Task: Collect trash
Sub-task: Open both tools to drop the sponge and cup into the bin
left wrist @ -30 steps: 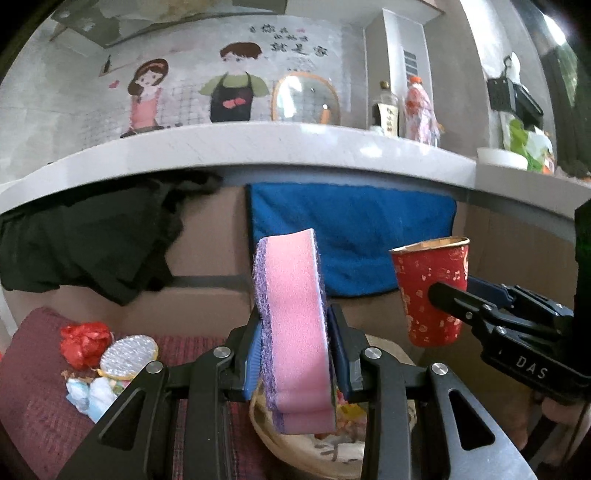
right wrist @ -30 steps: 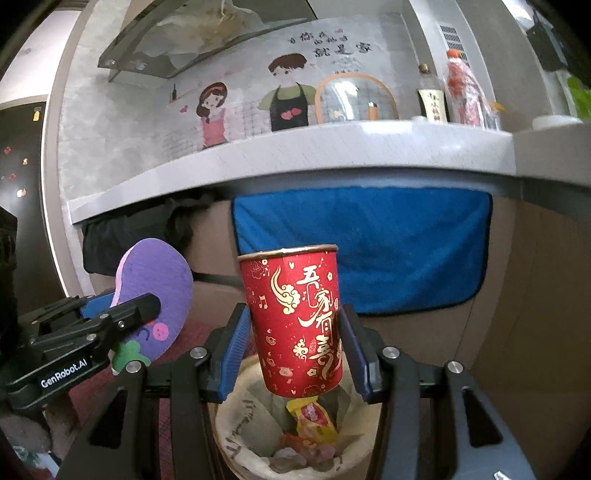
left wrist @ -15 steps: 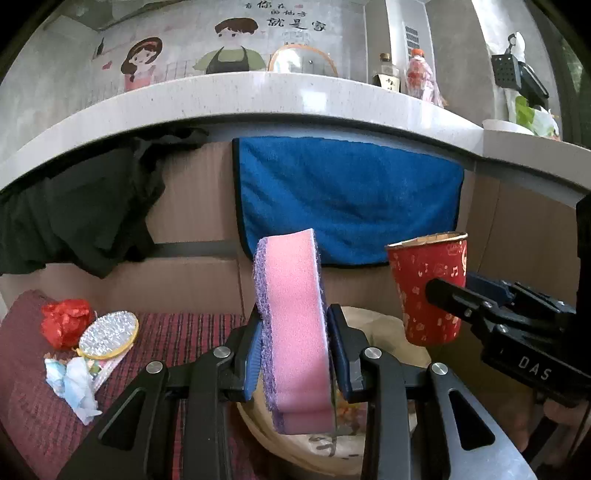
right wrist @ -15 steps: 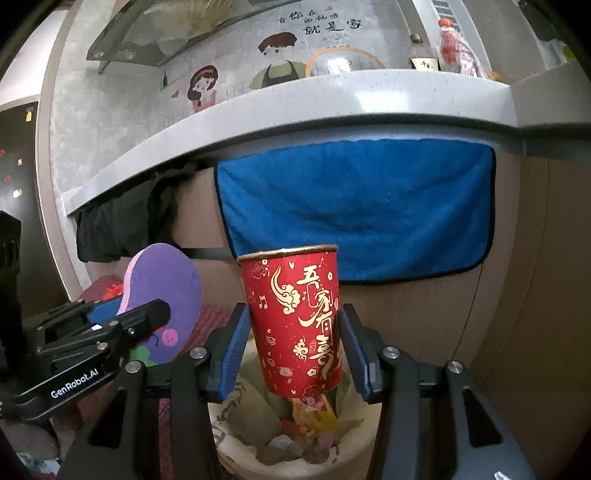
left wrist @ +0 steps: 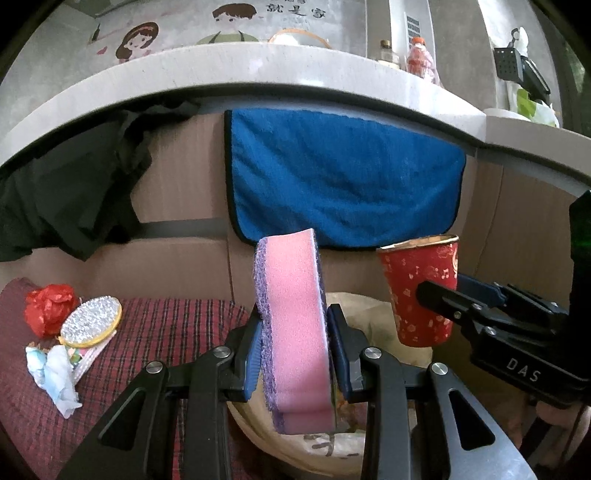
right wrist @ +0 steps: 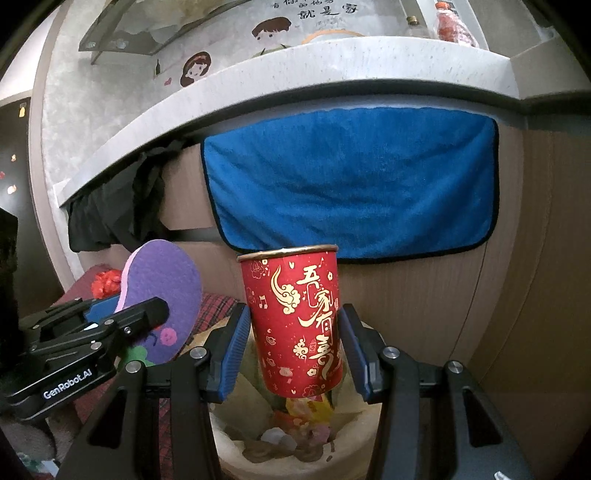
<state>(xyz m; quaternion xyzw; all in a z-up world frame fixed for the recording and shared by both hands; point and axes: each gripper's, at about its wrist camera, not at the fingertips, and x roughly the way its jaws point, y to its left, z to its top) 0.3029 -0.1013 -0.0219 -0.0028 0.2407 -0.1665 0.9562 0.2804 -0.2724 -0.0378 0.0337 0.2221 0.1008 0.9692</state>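
**Pretty sure this is somebody's home kitchen**

Definitely a lived-in kitchen, not a lab or shop. There's a pale speckled stone worktop (left wrist: 258,70) curving across the room, with wood-look cabinet fronts (right wrist: 535,258) under it. A blue towel (left wrist: 343,184) and some dark cloth (left wrist: 66,192) hang off its edge. The wall behind has cartoon stickers of a girl (right wrist: 195,70) and a guy in an apron (right wrist: 271,35), plus Chinese lettering. A glass range hood (right wrist: 147,33) sits up top, bottles (left wrist: 419,61) stand on the worktop, and a black utensil rack (left wrist: 509,66) hangs at the far right. Down low there's a lined trash bin (right wrist: 236,443) beside a red plaid cloth (left wrist: 166,332).
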